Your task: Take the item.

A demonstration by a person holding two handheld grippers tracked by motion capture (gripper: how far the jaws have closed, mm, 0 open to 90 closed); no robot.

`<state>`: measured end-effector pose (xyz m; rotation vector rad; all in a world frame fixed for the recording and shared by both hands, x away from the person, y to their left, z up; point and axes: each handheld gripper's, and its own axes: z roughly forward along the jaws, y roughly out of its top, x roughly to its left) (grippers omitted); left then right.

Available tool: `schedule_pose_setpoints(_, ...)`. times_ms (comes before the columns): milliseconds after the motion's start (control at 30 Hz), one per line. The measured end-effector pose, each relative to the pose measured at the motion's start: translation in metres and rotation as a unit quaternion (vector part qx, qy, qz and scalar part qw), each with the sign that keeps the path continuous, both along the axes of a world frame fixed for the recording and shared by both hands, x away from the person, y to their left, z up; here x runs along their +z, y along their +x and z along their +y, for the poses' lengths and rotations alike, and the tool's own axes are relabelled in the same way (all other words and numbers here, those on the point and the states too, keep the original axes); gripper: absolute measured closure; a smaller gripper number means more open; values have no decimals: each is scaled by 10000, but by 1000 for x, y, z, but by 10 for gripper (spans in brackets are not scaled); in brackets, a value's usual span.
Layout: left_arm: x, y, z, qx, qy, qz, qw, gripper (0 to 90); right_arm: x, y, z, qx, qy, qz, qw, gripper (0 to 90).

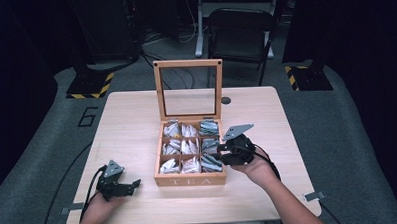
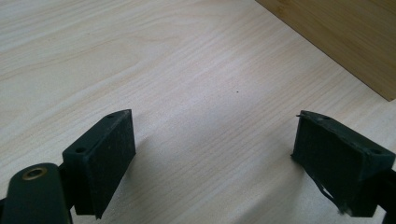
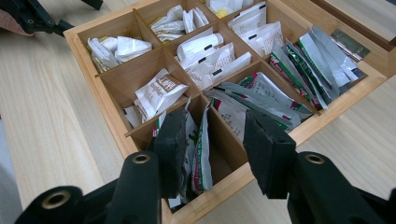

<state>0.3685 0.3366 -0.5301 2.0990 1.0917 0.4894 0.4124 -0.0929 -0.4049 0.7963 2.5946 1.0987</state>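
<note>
Your right gripper [image 3: 210, 140] half open inside the tea box's [image 1: 191, 182] near corner compartment, jaws astride upright green-and-white sachets [image 3: 198, 144], none clamped, left gripper [image 2: 212, 154] wide open over bare table [image 2: 140, 56], "TEA" on the box front.

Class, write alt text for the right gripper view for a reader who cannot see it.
The right gripper hangs open over the near corner compartment of a wooden tea box, its fingers astride upright green-and-white tea packets. Other compartments hold white and silver sachets.
</note>
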Motion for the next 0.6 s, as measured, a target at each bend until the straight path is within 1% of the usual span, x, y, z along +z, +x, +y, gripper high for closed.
schedule_pose_setpoints(167, 0, 0, 0, 0, 0, 1, 10000, 127, -2, 2, 3, -8, -4, 7, 10000, 601)
schedule_pose_setpoints(267, 0, 0, 0, 1, 11, -7, 10000, 127, -4, 3, 4, 0, -54, 14, 10000, 608)
schedule_pose_setpoints(333, 0, 0, 0, 0, 0, 0, 10000, 127, -7, 4, 4, -33, -6, 36, 10000, 614)
schedule_pose_setpoints(400, 0, 0, 0, 0, 1, 0, 10000, 127, -9, 5, 4, -30, -52, 52, 10000, 620)
schedule_pose_setpoints(600, 0, 0, 0, 1, 0, -1, 10000, 127, -15, 5, 3, -56, -62, 55, 9999, 643)
